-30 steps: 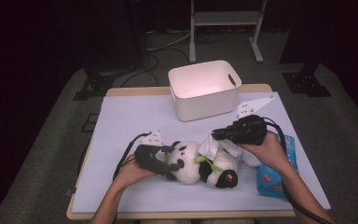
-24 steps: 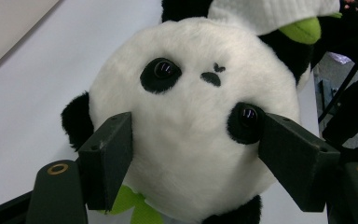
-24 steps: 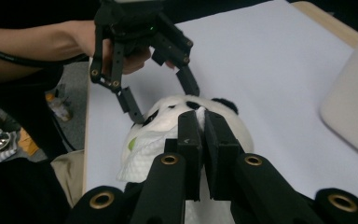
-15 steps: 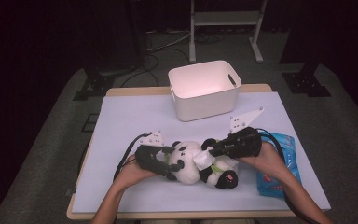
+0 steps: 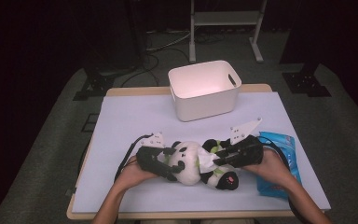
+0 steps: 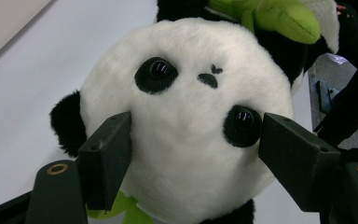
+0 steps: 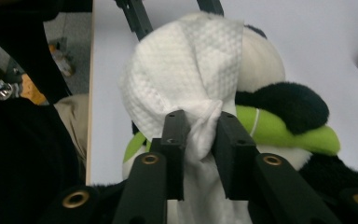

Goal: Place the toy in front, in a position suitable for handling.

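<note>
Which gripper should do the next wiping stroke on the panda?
Right, most likely. The right gripper is pinched on the white wipe, which already lies against the panda. The left gripper is clamped around the panda's head, steadying it, so it looks better kept there.

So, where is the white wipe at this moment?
In the right gripper view, the white wipe is pinched in the right gripper and lies on the toy panda. In the high view it is near the table's front edge, left of the blue packet.
</note>
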`<state>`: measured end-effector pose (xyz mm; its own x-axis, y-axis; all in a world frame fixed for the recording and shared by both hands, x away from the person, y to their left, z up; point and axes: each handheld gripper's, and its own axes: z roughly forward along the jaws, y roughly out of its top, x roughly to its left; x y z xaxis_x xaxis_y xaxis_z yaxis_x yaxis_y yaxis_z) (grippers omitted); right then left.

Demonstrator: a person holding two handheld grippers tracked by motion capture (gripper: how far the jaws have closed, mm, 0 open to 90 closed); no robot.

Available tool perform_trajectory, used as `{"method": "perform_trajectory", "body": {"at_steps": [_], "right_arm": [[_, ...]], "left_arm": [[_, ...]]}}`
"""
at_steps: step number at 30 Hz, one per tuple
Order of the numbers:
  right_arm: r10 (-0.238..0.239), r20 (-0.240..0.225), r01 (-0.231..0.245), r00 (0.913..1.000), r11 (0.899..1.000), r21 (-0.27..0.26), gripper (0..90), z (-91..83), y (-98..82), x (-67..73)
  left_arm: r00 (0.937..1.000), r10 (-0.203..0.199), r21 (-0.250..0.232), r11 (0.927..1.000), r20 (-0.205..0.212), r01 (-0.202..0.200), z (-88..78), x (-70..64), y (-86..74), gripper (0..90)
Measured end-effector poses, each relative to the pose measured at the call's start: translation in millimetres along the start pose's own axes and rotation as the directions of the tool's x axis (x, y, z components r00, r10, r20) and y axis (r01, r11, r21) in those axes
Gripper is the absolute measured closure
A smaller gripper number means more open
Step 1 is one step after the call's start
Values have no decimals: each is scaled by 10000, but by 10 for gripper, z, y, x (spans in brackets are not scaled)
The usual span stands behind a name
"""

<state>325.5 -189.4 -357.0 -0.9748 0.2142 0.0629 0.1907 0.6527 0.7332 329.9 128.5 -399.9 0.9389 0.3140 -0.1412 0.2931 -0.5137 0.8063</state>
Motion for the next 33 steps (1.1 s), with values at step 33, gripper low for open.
{"method": "perform_trajectory", "body": {"at_steps": [33], "right_arm": [[250,-531,-284,9983,9976,-639,816,-71,-138,74]], "left_arm": [[9963,774,184,9968,369,-781,30,60,91,179]]}}
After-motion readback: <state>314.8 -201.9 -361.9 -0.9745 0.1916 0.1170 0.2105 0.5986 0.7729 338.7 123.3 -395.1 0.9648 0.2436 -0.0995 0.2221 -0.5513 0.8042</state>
